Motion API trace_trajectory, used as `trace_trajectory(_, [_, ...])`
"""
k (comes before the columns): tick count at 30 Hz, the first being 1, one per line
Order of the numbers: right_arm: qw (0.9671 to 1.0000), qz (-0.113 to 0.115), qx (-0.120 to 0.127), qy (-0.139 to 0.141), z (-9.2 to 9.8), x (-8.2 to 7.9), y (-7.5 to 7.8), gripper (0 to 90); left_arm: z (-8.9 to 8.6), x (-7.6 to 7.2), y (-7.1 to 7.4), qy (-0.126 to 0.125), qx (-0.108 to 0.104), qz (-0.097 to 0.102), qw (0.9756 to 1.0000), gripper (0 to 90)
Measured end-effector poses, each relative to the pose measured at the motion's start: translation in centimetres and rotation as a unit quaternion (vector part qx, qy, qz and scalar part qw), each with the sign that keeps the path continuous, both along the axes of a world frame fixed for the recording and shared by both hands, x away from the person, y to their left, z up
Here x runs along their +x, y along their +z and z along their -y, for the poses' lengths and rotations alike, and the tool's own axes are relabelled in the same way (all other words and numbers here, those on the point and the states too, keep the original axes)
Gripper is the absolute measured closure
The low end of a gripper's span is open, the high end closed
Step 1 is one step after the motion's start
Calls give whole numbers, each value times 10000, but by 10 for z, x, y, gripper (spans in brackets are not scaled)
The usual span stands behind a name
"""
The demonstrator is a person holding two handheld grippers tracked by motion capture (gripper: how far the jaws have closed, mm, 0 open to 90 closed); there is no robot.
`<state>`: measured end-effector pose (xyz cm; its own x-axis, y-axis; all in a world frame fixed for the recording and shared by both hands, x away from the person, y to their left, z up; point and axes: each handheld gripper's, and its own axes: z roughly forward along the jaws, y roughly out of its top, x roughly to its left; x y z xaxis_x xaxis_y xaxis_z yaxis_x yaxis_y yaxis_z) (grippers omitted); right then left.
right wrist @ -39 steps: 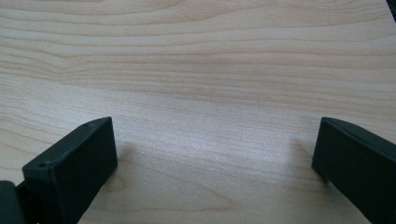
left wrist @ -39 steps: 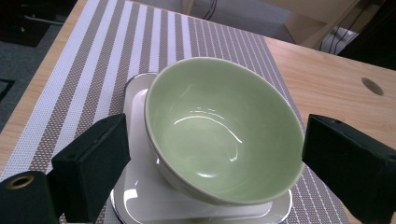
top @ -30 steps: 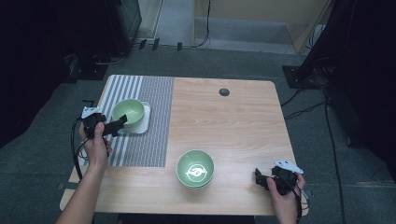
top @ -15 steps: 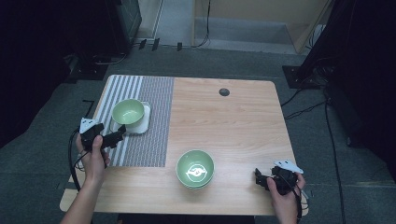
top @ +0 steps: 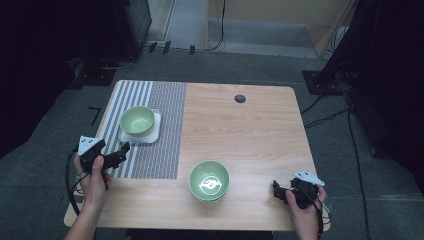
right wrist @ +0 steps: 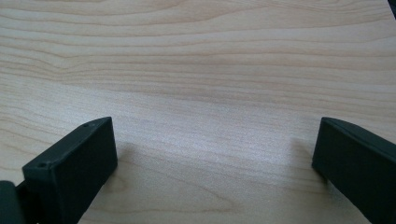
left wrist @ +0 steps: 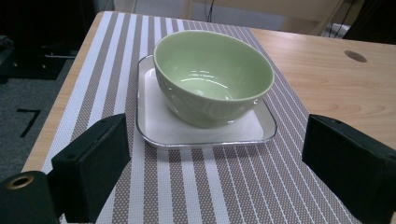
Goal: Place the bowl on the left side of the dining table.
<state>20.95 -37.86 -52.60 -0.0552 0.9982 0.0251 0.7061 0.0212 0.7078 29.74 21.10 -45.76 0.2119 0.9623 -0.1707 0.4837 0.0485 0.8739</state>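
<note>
- Fingers (left wrist: 93,172) on the left gripper (top: 116,156) were spread wide w/ nothing between them, parked over the striped placemat (top: 165,130) and aimed at the plain green bowl (left wrist: 212,77). Right gripper (top: 281,191) was the same, jaws wide apart and empty, hovering over bare wood near the table's (top: 260,130) front right corner.
- That bowl sat upright on a small square white tray (left wrist: 159,128), on the mat at the table's back left, just ahead of the left jaws but not touching.
- My take, if the grab was next: come in low and level, one jaw inside the rim and one outside on the near wall, squeeze gently bc glazed ceramic is prob slippery. Lift straight up so the tray doesn't drag along.
- Count: 2 green bowls (the 2nd is a patterned bowl (top: 209,180) at front centre, well apart from both grippers), 1 tray, 1 placemat, 1 dark round cap or hole (top: 240,98) at the far edge, 2 grippers.
</note>
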Motion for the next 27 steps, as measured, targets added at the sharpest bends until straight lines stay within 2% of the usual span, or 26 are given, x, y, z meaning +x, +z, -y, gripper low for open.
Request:
trace_trajectory(14, [10000,0,0,-1,0,0,0,0,-10,-18,-2,-11,31,57,10000,74])
trace_trajectory(19, [10000,0,-1,-1,0,0,0,0,-15,-24,-4,-18,10,22,10000,73])
trace_trajectory(27, [10000,0,0,0,0,0,0,0,-27,-36,-8,97,8,0,10000,74])
